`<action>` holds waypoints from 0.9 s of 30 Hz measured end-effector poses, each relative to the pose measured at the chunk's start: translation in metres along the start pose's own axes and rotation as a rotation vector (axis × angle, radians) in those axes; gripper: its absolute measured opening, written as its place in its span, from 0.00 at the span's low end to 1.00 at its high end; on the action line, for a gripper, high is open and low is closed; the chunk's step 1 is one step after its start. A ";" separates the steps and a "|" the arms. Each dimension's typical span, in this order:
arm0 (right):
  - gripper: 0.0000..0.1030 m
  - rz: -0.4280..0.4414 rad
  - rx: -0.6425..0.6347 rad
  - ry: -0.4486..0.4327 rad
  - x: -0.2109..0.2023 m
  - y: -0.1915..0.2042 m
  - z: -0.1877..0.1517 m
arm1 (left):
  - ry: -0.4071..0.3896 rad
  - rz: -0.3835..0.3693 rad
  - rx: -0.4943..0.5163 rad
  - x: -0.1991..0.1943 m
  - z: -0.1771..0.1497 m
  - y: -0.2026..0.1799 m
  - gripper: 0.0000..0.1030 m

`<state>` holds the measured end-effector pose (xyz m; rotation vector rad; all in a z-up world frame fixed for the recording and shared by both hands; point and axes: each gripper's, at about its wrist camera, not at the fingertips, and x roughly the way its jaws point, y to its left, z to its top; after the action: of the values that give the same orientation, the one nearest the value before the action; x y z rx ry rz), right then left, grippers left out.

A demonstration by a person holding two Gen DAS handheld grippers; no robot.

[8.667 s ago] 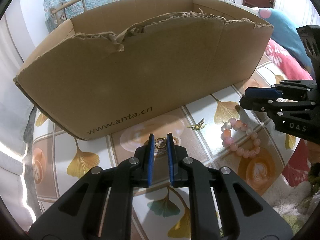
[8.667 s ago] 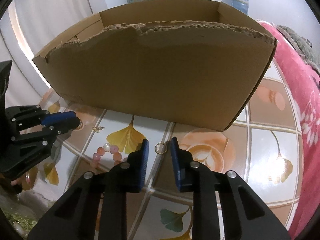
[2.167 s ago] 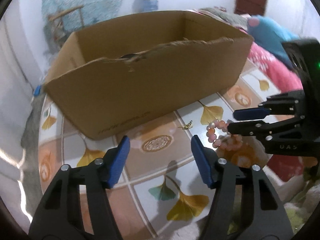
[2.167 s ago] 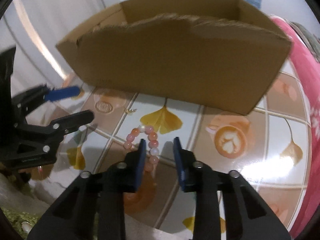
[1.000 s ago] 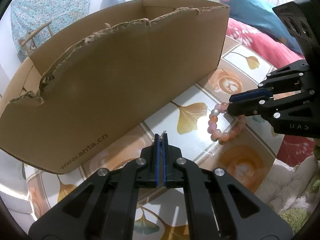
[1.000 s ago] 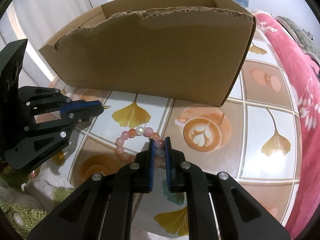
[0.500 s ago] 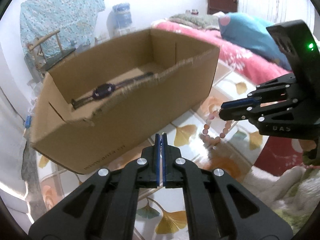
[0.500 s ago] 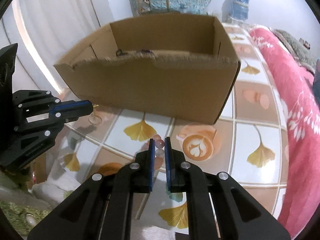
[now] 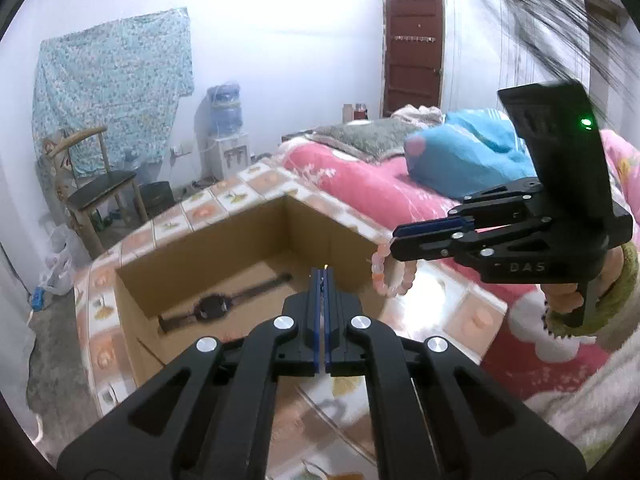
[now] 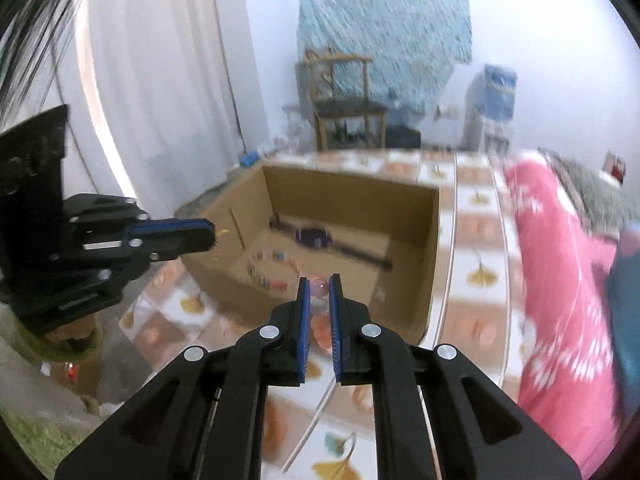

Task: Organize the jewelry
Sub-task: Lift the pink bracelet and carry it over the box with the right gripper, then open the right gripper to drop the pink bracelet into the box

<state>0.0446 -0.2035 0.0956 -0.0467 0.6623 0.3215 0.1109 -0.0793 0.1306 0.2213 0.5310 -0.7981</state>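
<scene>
While both grippers hang above the near wall of the cardboard box [image 9: 224, 256], you are carrying two very different loads. Your right gripper [image 10: 319, 308] is clamped on one bead of the pink bead bracelet [image 9: 386, 276], and the rest of the loop dangles free below its tips, just outside the box's right-hand corner in the left wrist view. Expect it to handle as a light, limp string of hard, smooth beads: it will swing as you travel, and a round bead can roll out of flat pads, so hold your squeeze square across that bead and move without jerks.

Your left gripper [image 9: 323, 276] is pinched fully together over the box's open top, with a tiny gold-coloured speck at its tips [image 10: 222, 233]; the frames are blurred, so I can only guess it is the small gold charm. Something that thin weighs almost nothing and could slip or cling to a pad, so release it low inside the box.

On the box floor lie a dark wristwatch [image 9: 214, 307] and a multicoloured bead bracelet [image 10: 272, 270]. Lower the pink loop beside them, letting its hanging end touch the cardboard first so it coils rather than bounces.
</scene>
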 end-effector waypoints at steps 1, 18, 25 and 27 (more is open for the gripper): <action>0.09 -0.004 -0.014 -0.010 0.001 -0.001 0.007 | 0.006 -0.002 -0.012 0.004 0.006 0.006 0.01; 0.09 0.003 -0.080 0.152 0.109 -0.048 0.049 | 0.577 -0.182 -0.360 0.215 0.005 0.134 0.03; 0.09 0.027 -0.061 0.225 0.126 -0.055 0.057 | 0.546 -0.176 -0.394 0.208 0.005 0.148 0.17; 0.09 0.037 -0.056 0.257 0.134 -0.055 0.060 | 0.531 -0.154 -0.402 0.202 0.006 0.153 0.17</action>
<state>0.1967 -0.2096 0.0573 -0.1311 0.9093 0.3731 0.3411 -0.1025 0.0274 0.0152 1.2057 -0.7627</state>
